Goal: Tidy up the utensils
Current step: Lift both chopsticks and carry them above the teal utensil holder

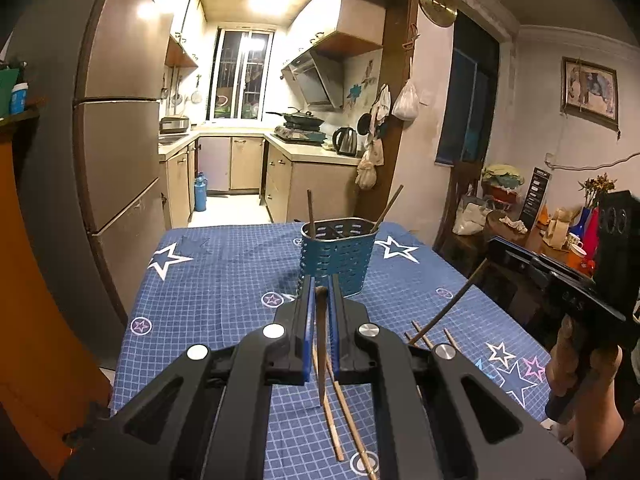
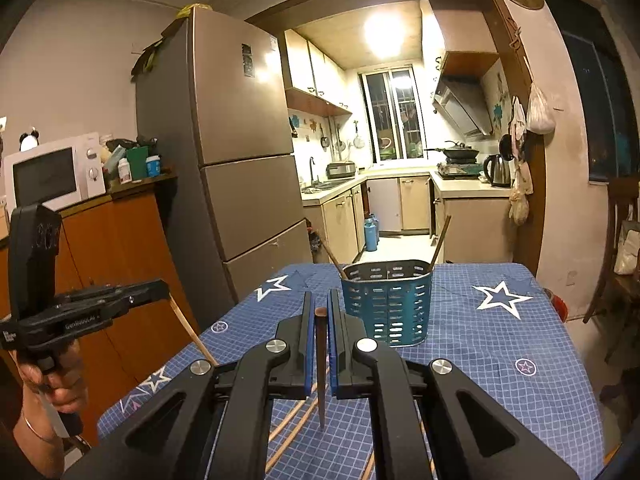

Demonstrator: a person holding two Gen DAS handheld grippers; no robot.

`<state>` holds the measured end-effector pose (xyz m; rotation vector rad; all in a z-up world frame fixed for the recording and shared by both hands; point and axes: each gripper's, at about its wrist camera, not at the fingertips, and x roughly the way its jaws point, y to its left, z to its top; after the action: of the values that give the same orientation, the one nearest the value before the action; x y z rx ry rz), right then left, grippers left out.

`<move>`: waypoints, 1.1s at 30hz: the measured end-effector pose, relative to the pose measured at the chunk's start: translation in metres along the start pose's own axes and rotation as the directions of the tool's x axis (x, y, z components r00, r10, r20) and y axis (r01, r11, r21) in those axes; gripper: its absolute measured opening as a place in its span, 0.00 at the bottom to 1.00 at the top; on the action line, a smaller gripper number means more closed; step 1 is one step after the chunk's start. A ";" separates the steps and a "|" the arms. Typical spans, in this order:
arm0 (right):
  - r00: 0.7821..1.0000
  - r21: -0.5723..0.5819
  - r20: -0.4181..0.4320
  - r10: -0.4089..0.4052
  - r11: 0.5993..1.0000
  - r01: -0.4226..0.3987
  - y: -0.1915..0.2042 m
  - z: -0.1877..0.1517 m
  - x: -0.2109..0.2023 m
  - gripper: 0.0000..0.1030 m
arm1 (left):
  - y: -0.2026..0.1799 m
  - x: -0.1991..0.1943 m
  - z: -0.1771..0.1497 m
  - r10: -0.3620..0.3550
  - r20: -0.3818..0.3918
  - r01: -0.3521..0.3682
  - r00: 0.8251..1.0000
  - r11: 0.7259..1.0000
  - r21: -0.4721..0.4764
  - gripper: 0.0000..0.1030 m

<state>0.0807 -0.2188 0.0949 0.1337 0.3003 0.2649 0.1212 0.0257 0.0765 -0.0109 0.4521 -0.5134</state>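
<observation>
2 grippers, left gripper [image 1: 320,292] and right gripper [image 2: 320,312], are each clamping 1 chopstick [image 1: 321,344], likely heading for the blue holder [image 1: 338,256].

The lower parts of the two chopsticks [image 1: 310,210] standing in the blue holder [image 1: 338,256] are hidden by its wall. Loose chopsticks [image 2: 296,432] on the table are partly covered by the gripper bodies. The right hand [image 1: 576,364] is cut off by the frame edge.

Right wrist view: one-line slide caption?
Right gripper shut on a dark chopstick, facing the blue utensil holder on the star-patterned tablecloth.
</observation>
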 end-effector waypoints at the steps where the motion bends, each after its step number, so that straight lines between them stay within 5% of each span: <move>1: 1.000 0.006 0.004 0.005 1.000 -0.005 -0.002 0.006 0.000 0.07 | 0.000 0.001 0.003 -0.004 0.003 0.004 1.000 1.000 0.002 0.05; 12: 0.988 -0.044 0.124 -0.089 0.994 0.095 -0.017 0.116 -0.006 0.07 | -0.029 0.005 0.116 -0.052 0.136 0.044 0.989 0.997 0.061 0.05; 19: 0.981 -0.008 0.134 -0.140 0.990 0.143 -0.049 0.173 0.026 0.07 | -0.041 0.040 0.169 -0.034 0.170 0.025 0.985 0.998 0.056 0.05; 33: 0.976 -0.012 0.063 -0.206 0.978 0.207 -0.085 0.209 0.137 0.07 | -0.051 0.142 0.211 0.088 0.149 -0.102 0.985 0.991 0.083 0.05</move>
<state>0.2915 -0.2808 0.2413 0.0910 0.2481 0.0570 0.2959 -0.1083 0.2143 0.0595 0.2856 -0.4353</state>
